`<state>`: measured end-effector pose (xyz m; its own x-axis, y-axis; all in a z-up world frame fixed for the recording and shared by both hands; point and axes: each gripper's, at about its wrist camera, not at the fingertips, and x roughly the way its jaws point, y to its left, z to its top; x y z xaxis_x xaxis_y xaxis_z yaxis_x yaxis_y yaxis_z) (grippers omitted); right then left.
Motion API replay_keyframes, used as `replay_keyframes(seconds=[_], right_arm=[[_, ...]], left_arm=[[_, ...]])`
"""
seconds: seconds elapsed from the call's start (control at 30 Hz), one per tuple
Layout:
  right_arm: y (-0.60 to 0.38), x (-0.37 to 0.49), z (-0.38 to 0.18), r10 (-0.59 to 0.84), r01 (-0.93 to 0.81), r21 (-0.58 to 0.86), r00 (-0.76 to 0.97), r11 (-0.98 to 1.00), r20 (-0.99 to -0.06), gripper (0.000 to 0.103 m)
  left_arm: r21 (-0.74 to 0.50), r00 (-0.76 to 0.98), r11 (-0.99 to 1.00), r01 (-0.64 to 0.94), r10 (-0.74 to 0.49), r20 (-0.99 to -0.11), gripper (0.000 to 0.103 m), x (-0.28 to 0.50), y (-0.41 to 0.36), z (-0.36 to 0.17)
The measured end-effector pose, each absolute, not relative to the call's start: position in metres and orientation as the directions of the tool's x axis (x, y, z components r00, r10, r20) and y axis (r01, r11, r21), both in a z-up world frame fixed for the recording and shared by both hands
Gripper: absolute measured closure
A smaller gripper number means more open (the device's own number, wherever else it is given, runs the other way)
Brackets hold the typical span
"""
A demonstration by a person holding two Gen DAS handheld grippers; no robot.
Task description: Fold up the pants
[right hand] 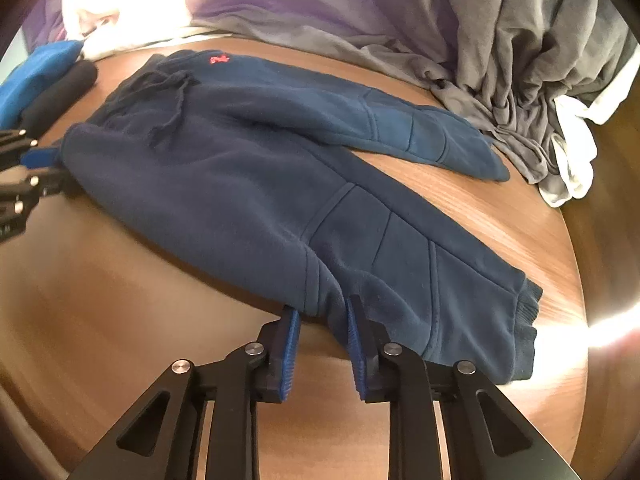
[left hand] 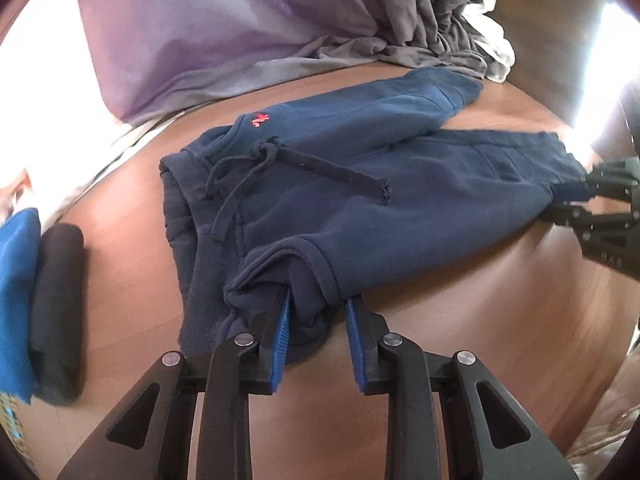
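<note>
- Left gripper (left hand: 316, 312): jaws partly open, straddling a bunched fold of the waistband corner (left hand: 280, 280) of the pants (left hand: 360, 200); blue pads (left hand: 282, 340) beside the fabric, not visibly pressed shut on it.
- Right gripper (right hand: 324, 320): jaws likewise partly open, set at the near edge of the near leg (right hand: 360, 264), just above its ribbed cuff (right hand: 520, 320); a ridge of cloth between the pads, firm contact uncertain under fisheye distortion.
- Pants: navy sweatpants lying flat on the wooden table (right hand: 120, 280), legs splayed in a V; long axis running side to side between the two grippers, waist toward the left gripper, cuffs toward the right.
- Far leg (right hand: 380, 128): beyond the near leg, away from both grippers, its tip near the grey heap of clothes (right hand: 520, 60).
- Drawstring (left hand: 320, 164): loose across the front of the pants.
- Likely next move: closing both jaws, then carrying the near edge over onto the far leg.
</note>
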<state>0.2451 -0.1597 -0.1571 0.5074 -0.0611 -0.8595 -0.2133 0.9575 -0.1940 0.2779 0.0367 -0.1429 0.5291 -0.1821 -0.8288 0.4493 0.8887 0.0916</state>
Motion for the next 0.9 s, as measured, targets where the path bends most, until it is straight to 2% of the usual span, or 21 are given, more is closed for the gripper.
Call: replay_keyframes(seconds=[0.07,0.1,0.3,0.4,0.47,0.57,0.6,0.63,0.7,0.9], right_arm=[[-0.159,0.241,-0.155,-0.067,-0.228,-0.208,0.507,0.951,-0.860,0.083],[-0.160,0.240,-0.154,-0.093,-0.224,-0.236,0.509,0.946,-0.856,0.093],[-0.167,0.239,-0.160,-0.080,-0.233,-0.211,0.469,0.949,-0.880,0.093],[-0.169,0.238,-0.160,-0.061,-0.229,-0.185,0.460,0.956,-0.886,0.093],[-0.170,0.237,-0.160,-0.059,-0.228,-0.181,0.459,0.957,-0.887,0.093],[-0.172,0.234,-0.158,-0.040,-0.213,-0.154,0.462,0.965,-0.886,0.088],[-0.172,0.232,-0.157,-0.034,-0.216,-0.152,0.468,0.964,-0.883,0.081],[-0.171,0.230,-0.156,-0.040,-0.219,-0.162,0.473,0.962,-0.880,0.068],[-0.172,0.223,-0.152,-0.048,-0.212,-0.174,0.492,0.962,-0.869,0.052],[-0.180,0.204,-0.134,-0.020,-0.183,-0.140,0.536,0.973,-0.844,0.051]], left_arm=[[0.104,0.522,0.891,0.441,-0.161,-0.838,0.078,0.274,0.037,-0.141],[0.099,0.509,0.889,0.448,-0.162,-0.845,0.078,0.273,0.037,-0.141],[0.097,0.470,0.880,0.465,-0.152,-0.870,0.078,0.265,0.034,-0.148],[0.106,0.472,0.889,0.445,-0.133,-0.872,0.068,0.264,0.035,-0.150],[0.104,0.468,0.897,0.430,-0.122,-0.875,0.057,0.263,0.036,-0.150],[0.135,0.475,0.903,0.409,-0.084,-0.876,0.045,0.257,0.036,-0.151],[0.142,0.478,0.905,0.401,-0.074,-0.875,0.045,0.254,0.037,-0.150],[0.143,0.480,0.907,0.395,-0.071,-0.874,0.044,0.251,0.038,-0.148],[0.158,0.498,0.915,0.371,-0.052,-0.866,0.036,0.242,0.039,-0.143],[0.150,0.563,0.933,0.328,-0.066,-0.824,0.035,0.222,0.037,-0.120]])
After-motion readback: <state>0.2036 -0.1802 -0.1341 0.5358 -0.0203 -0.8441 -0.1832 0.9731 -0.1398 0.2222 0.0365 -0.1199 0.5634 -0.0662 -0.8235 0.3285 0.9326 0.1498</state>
